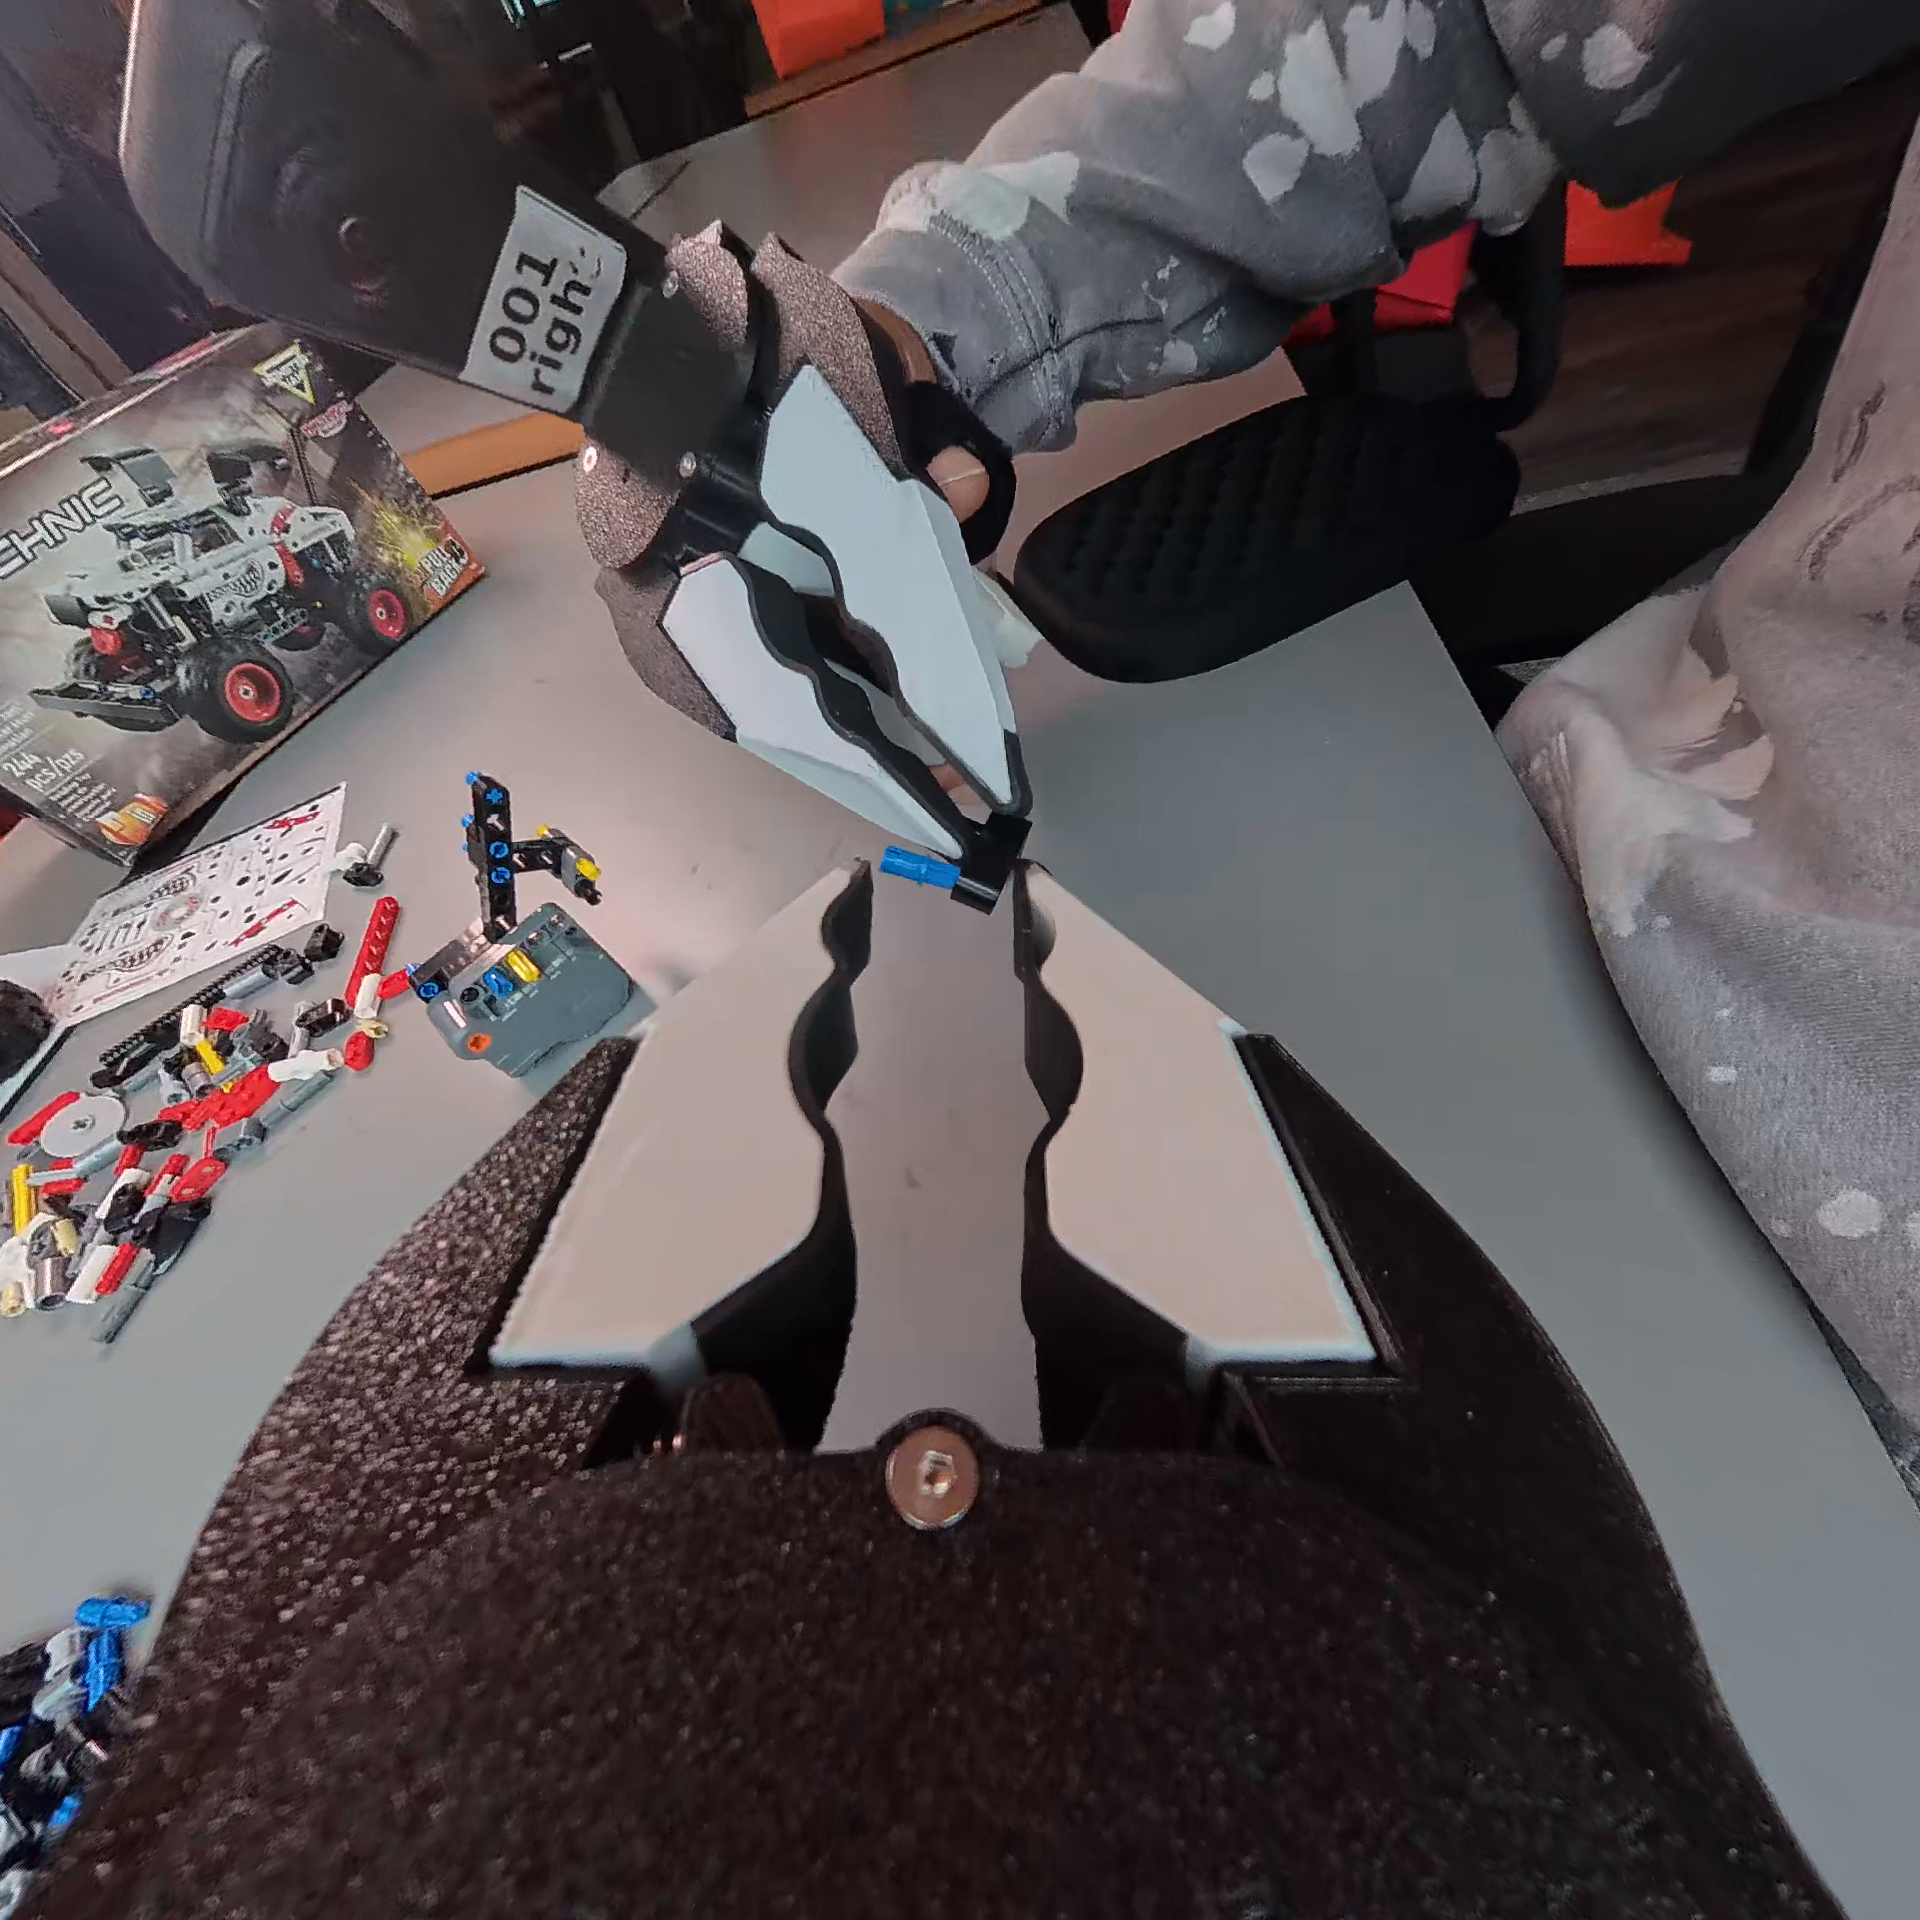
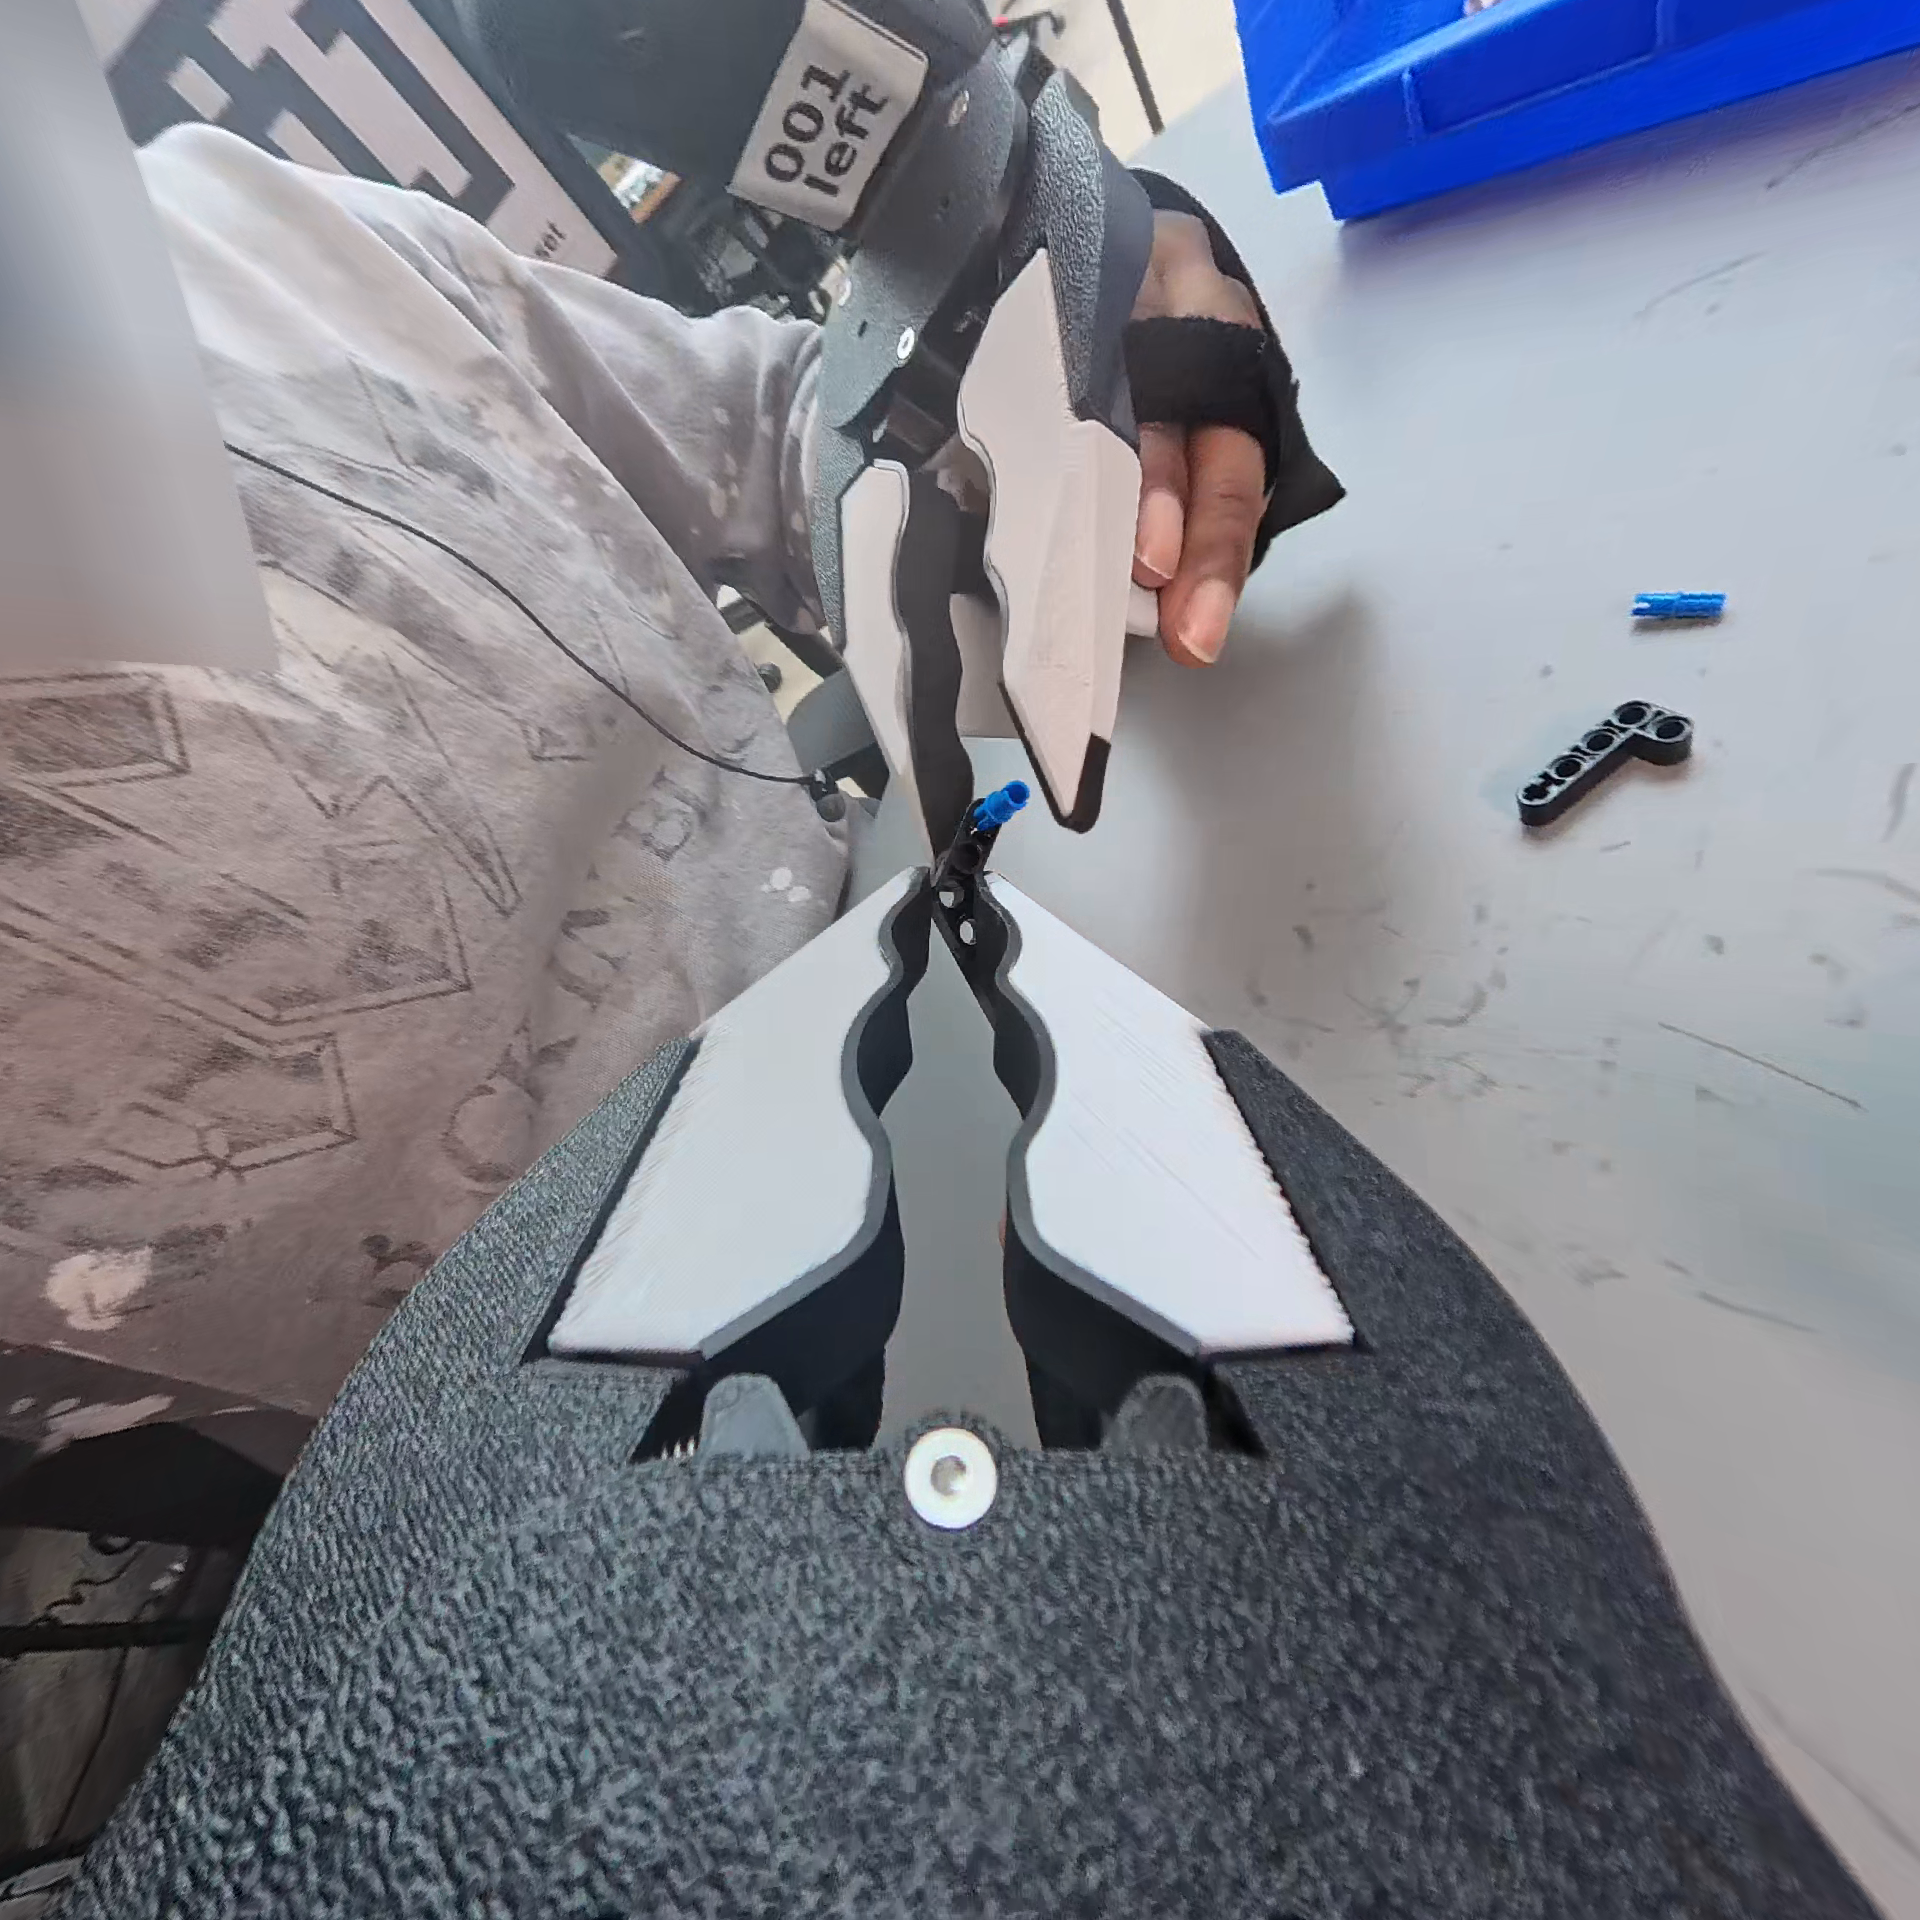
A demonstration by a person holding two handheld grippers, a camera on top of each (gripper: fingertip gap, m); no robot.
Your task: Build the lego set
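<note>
Holding my two tongs close together above the grey tabletop point(image 1: 1299, 831), I am working near its edge by my lap. Going from big to small: the set's box point(image 1: 208, 582) is lying toward the far left corner, so I can look at the truck picture. Next to it the sticker sheet point(image 1: 208, 894) is lying flat. The half-built grey part point(image 1: 530, 977) is standing just beside a pile of loose pieces point(image 1: 156, 1122), waiting for me. A blue bin point(image 2: 1558, 83) is sitting at the far edge in my right view.

My right tongs point(image 2: 956, 883) are pinching a small black beam point(image 2: 961, 894) at the tips. I am holding it up in the air so the other side can reach it. A little blue pin point(image 1: 920, 865) is sticking out of the beam's end.

My left tongs point(image 1: 940, 878) are spread apart with nothing in them. Their tips are sitting around the pin, maybe to push it in deeper, I think.

Another black bent beam point(image 2: 1605, 758) and a spare blue pin point(image 2: 1678, 605) are lying apart on the tabletop.
</note>
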